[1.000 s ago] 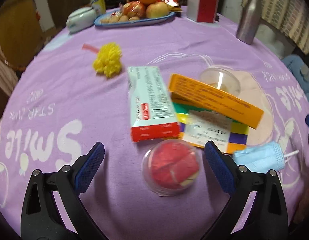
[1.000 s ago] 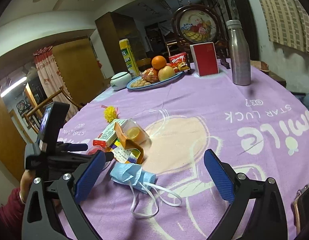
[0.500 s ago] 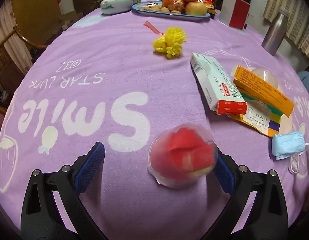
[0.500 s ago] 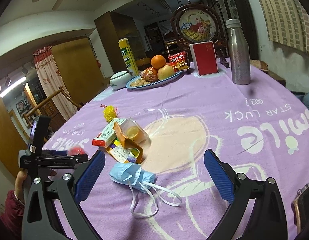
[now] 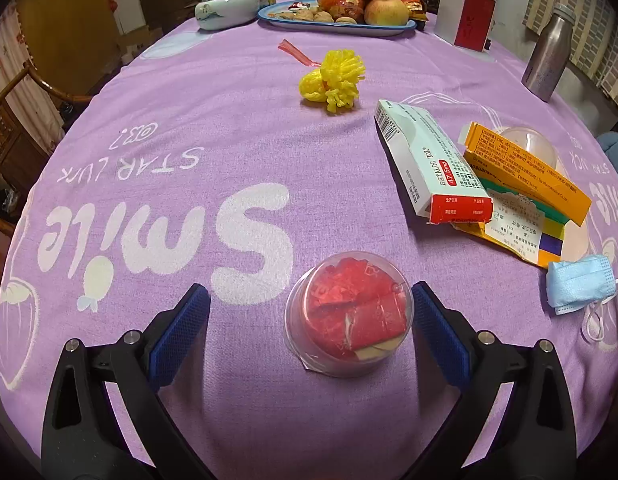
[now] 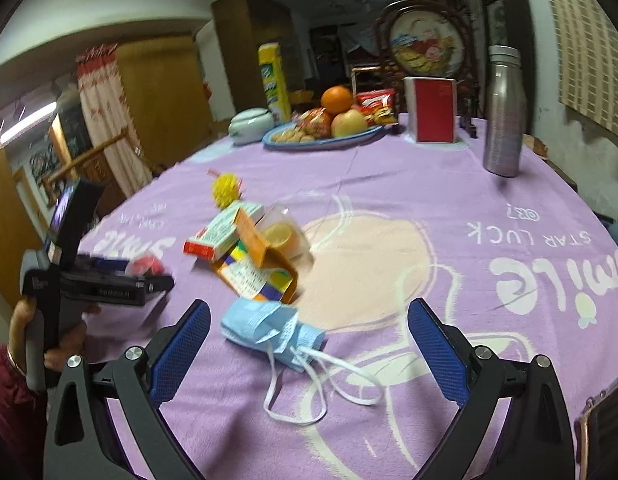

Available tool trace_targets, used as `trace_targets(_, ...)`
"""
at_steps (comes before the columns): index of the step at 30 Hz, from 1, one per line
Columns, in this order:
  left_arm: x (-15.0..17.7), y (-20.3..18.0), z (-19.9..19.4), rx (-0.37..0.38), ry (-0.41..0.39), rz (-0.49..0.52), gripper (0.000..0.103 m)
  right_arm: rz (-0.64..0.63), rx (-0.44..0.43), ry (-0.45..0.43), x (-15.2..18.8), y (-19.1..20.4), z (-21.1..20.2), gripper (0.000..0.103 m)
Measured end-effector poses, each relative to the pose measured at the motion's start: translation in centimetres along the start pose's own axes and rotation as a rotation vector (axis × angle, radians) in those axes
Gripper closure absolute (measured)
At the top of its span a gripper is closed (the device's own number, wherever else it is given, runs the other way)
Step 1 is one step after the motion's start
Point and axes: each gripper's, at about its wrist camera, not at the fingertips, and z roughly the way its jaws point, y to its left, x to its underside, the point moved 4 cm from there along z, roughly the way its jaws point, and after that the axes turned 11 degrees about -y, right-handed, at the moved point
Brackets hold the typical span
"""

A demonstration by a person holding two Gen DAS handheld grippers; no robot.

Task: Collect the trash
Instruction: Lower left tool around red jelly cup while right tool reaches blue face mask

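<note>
The left tongs (image 5: 309, 324) stand wide open and hold nothing. The clear plastic cup (image 5: 349, 316), stuffed with red wrapper scraps, lies between the two blue pads on the purple-clothed bench (image 5: 189, 120). It sits off-centre: its rim is close against the right-hand pad (image 5: 437, 332), while a broad gap separates it from the left-hand pad (image 5: 181, 332).

The step in hand appears to be the grasp of this cup. To do it well:

- Shift the left tongs toward the right until the cup lies midway between the pads; a closure from the present position would likely push the cup sideways.
- Keep the pads low, at the widest part of the cup wall.
- Close gently. The thin wall will probably flex and may slip out or spill its scraps under hard pressure.
- Lift straight up.

The right tongs (image 6: 309, 344) are likewise fully spread and empty. They hover just above the crumpled blue face mask (image 6: 269, 328), whose white ear loops (image 6: 329, 388) trail toward the camera. Further trash lies near: a white-and-red medicine box (image 5: 433, 168) and an orange carton (image 5: 525, 172), both leaning on a flattened multicoloured package (image 5: 521, 232).
</note>
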Motion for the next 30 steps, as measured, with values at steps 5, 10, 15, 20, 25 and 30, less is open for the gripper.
trace_targets(5, 0.0, 0.0, 0.0, 0.000, 0.000, 0.000, 0.007, -0.056, 0.006, 0.020, 0.2, 0.9, 0.2, 0.006)
trace_targets(10, 0.0, 0.0, 0.0, 0.000, 0.000, 0.000, 0.007, -0.099, -0.002, 0.079, 0.5, 1.7, 1.3, 0.006)
trace_targets(15, 0.0, 0.0, 0.0, 0.000, 0.000, 0.000, 0.007, -0.099, -0.039, 0.138, 0.7, 2.4, 2.7, 0.006)
trace_targets(20, 0.0, 0.0, 0.0, 0.000, 0.000, 0.000, 0.007, -0.076, -0.078, 0.200, 0.9, 3.0, 4.1, 0.006)
trace_targets(25, 0.0, 0.0, 0.0, -0.001, 0.000, 0.000, 0.007, -0.084, -0.087, 0.238, 1.1, 3.4, 5.0, 0.006)
trace_targets(30, 0.0, 0.0, 0.0, -0.001, 0.000, 0.000, 0.007, -0.068, -0.098, 0.268, 1.3, 3.4, 5.6, 0.011)
